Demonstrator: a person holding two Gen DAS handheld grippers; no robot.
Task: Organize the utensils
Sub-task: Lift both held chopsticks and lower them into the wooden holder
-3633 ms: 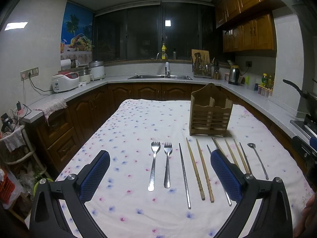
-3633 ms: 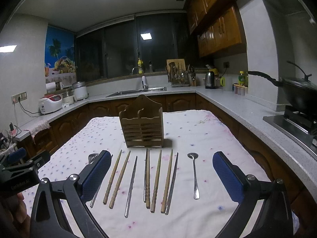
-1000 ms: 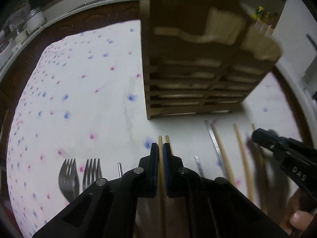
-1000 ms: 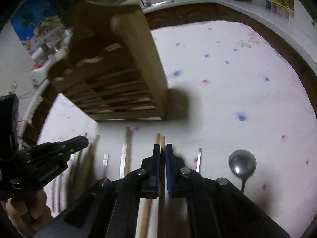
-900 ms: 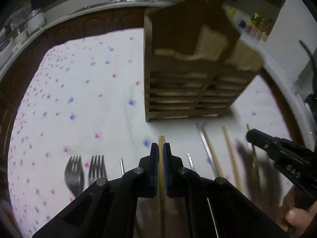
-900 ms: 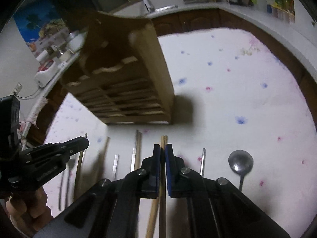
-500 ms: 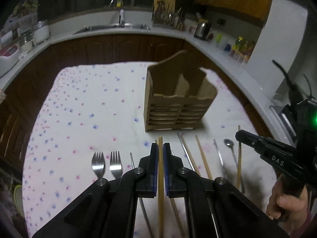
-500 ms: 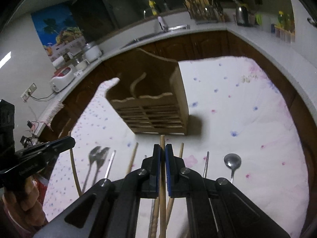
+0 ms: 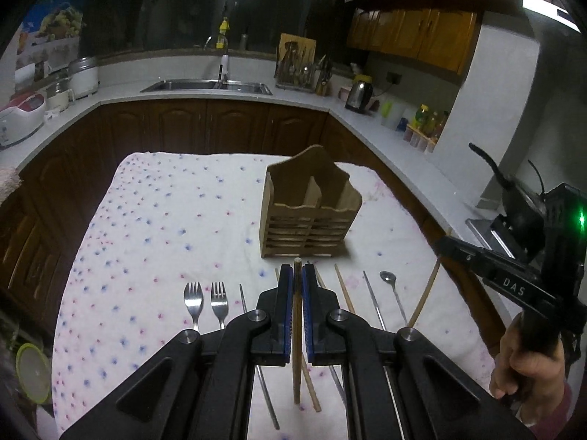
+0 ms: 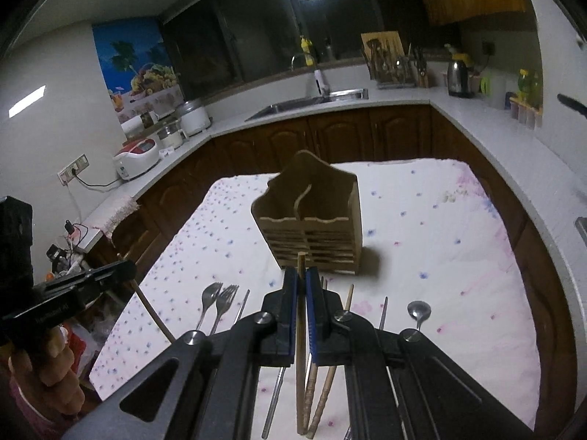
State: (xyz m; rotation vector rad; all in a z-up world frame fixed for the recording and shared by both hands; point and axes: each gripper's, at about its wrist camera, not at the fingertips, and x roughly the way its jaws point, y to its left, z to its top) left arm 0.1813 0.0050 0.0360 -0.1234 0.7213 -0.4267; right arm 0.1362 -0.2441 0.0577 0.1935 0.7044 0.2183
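My left gripper (image 9: 297, 272) is shut on a wooden chopstick (image 9: 296, 366) and holds it up above the flowered tablecloth (image 9: 165, 220). My right gripper (image 10: 301, 275) is shut on a second wooden chopstick (image 10: 301, 385), also lifted. The wooden utensil holder (image 9: 310, 216) stands ahead of both, its compartments showing nothing inside. On the cloth lie two forks (image 9: 205, 302), a small spoon (image 9: 390, 288), metal chopsticks (image 9: 374, 304) and other wooden chopsticks (image 9: 345, 295). Each gripper shows at the edge of the other's view, chopstick slanting down from it.
Dark cabinets and a pale counter wrap around the table, with a sink (image 9: 207, 86), a rice cooker (image 10: 137, 163) and a kettle (image 9: 359, 95). A pan (image 9: 513, 198) sits on the stove at the right. A hand (image 9: 528, 363) grips the right tool's handle.
Both grippers have risen and drawn back from the table, each lifting a wooden chopstick off the cloth. The holder now looks smaller and farther ahead.
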